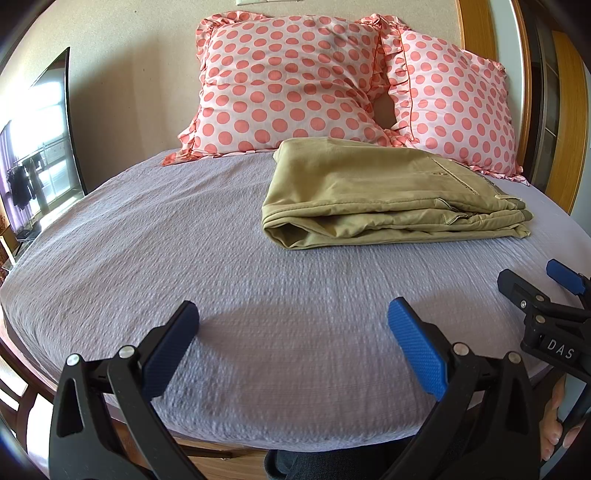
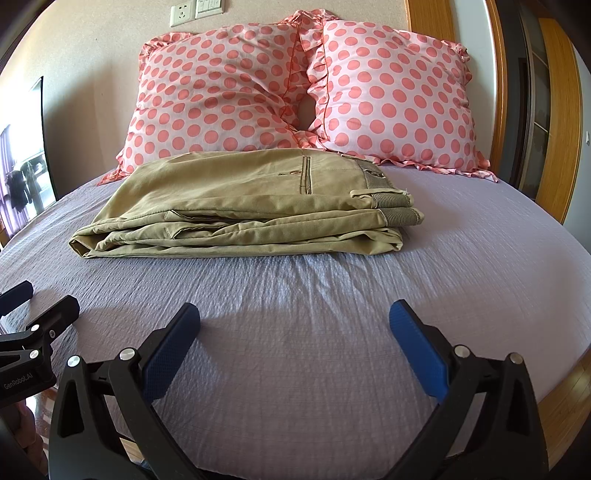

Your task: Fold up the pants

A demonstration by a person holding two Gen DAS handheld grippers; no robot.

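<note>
Pants [image 2: 236, 206] lie folded flat on the bed [image 2: 332, 314], toward its head end, waistband to the right. Two pillows [image 2: 221, 92] stand side by side behind them, leaning on the wall [image 1: 140, 74]; the back edge of the pants reaches the foot of the pillows. Left tongs [image 1: 293, 343] and right tongs [image 2: 294, 341] sit over the near part of the bed, in front of the pants and well apart from them, left tongs beside the right ones. Wall sockets [image 2: 195, 11] above the pillows. Wooden frame [image 2: 554, 110] to the right of the bed.
</note>
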